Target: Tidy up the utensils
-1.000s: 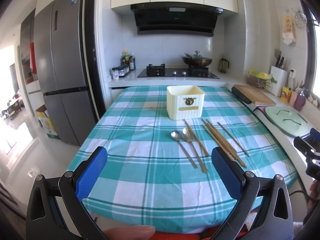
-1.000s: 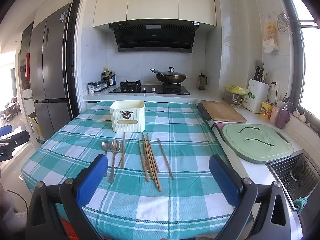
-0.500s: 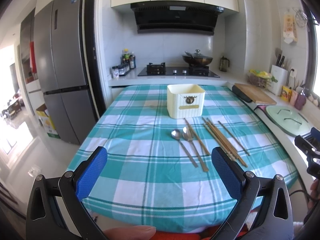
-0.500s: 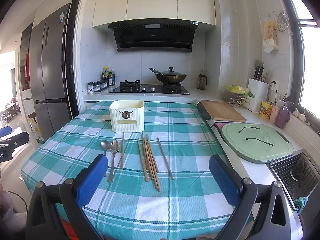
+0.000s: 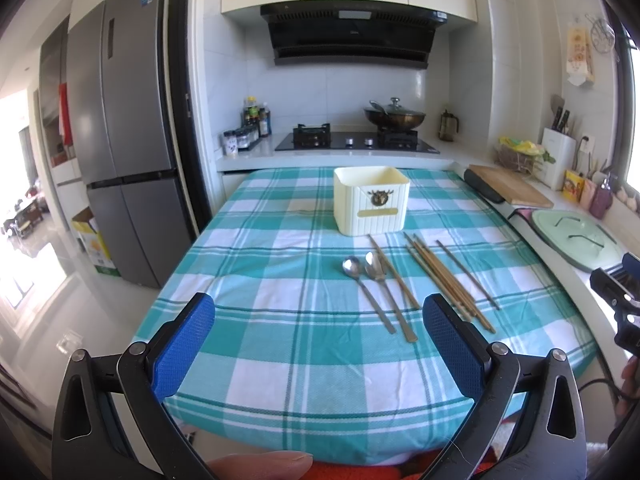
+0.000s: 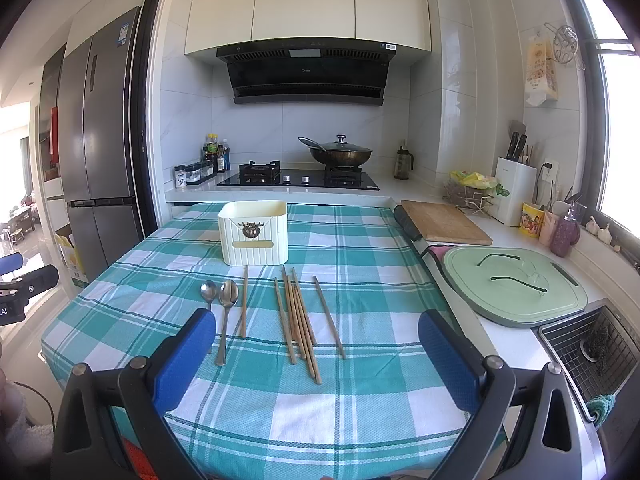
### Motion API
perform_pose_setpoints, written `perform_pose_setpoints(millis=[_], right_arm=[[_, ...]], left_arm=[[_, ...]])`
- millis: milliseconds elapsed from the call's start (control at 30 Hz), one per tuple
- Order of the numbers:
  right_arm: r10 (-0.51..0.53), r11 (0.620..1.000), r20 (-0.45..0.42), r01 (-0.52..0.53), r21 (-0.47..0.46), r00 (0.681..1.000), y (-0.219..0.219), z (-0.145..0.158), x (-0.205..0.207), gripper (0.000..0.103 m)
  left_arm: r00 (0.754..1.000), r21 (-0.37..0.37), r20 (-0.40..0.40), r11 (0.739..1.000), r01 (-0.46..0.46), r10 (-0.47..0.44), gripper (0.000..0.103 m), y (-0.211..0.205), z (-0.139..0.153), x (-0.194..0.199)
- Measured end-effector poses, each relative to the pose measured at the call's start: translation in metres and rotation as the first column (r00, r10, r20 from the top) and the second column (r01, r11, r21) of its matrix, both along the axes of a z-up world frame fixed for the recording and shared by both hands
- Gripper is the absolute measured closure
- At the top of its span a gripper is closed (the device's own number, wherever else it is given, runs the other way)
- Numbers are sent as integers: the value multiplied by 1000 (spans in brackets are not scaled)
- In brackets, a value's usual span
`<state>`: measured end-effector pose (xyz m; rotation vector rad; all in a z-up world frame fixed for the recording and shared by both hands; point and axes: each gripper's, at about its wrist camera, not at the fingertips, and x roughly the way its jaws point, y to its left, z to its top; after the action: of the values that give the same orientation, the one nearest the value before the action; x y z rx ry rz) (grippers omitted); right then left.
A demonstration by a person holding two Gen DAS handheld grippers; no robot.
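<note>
A cream utensil box (image 5: pixel 371 205) (image 6: pixel 253 233) stands on the teal checked tablecloth (image 5: pixel 280 280) (image 6: pixel 360 256). In front of it lie two metal spoons (image 5: pixel 366 288) (image 6: pixel 222 312) and several wooden chopsticks (image 5: pixel 444 280) (image 6: pixel 298 316), one chopstick (image 6: pixel 244 300) beside the spoons. My left gripper (image 5: pixel 318 344) is open and empty above the table's near edge, left of the utensils. My right gripper (image 6: pixel 316 356) is open and empty above the near edge, with the chopsticks between its fingers in view.
A counter on the right holds a wooden cutting board (image 6: pixel 444 222), a green lid-like board (image 6: pixel 516 284) and a sink (image 6: pixel 596 348). A stove with a wok (image 6: pixel 340 154) is behind the table. A fridge (image 5: pixel 120 168) stands at the left.
Both grippers stay open and almost still. The view has shifted only slightly; the utensils have not moved.
</note>
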<state>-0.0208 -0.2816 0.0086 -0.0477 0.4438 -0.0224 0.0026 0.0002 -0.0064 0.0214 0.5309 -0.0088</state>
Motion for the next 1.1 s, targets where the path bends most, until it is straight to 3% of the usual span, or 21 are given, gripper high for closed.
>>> perform_pose_setpoints(millis=[1100], right_arm=[[-9, 1000, 5, 9, 6, 1000, -5, 0, 3, 0]], left_arm=[[1000, 0, -3, 1000, 0, 0, 0, 1, -1, 1]])
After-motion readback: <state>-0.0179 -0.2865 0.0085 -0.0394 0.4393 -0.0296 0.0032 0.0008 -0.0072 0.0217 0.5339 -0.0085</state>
